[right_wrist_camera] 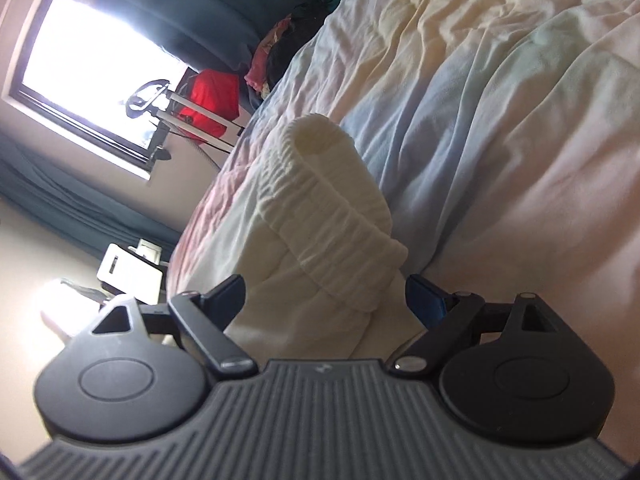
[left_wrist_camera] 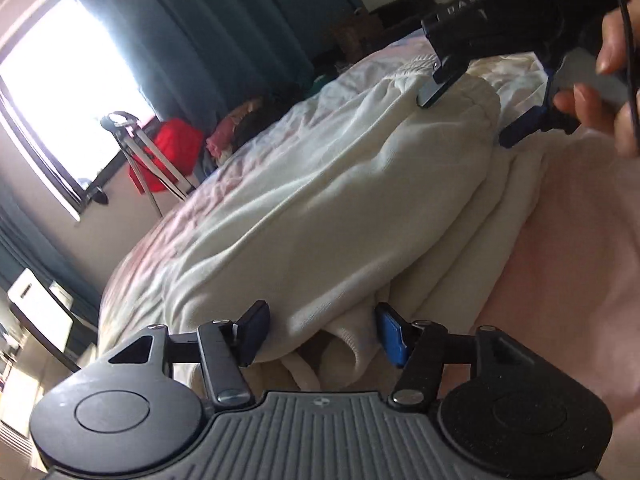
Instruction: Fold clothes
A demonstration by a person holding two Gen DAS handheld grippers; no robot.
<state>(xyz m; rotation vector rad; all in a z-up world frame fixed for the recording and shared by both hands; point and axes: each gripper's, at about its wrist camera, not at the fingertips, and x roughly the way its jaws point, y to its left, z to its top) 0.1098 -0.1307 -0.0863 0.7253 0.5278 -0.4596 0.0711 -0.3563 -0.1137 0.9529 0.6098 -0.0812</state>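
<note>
Cream garment (left_wrist_camera: 320, 208) lies folded lengthwise on the bed (left_wrist_camera: 168, 232), on a wrinkled pastel sheet.

Left gripper (left_wrist_camera: 320, 334): jaws apart, straddling the near end of the garment where a ribbed cuff (left_wrist_camera: 352, 344) curls under. Fabric sits between the fingers; cannot tell if the pads touch it.

Right gripper (left_wrist_camera: 468, 120), seen from the left wrist view: at the far end of the garment, over the gathered elastic waistband (left_wrist_camera: 452, 92). Jaws apart, 1 finger down on top of the cloth, the other off the garment's edge beside the sheet. A hand (left_wrist_camera: 616, 64) grips its handle.

Right wrist view: right gripper (right_wrist_camera: 326, 304) with jaws spread, the bunched waistband (right_wrist_camera: 340, 216) running up between the 2 fingers, not clamped.

Background: bright window (right_wrist_camera: 92, 56), dark teal curtains (left_wrist_camera: 224, 28), a red item (right_wrist_camera: 210, 98) on a rack, a heap of clothes (right_wrist_camera: 280, 56) past the bed.
</note>
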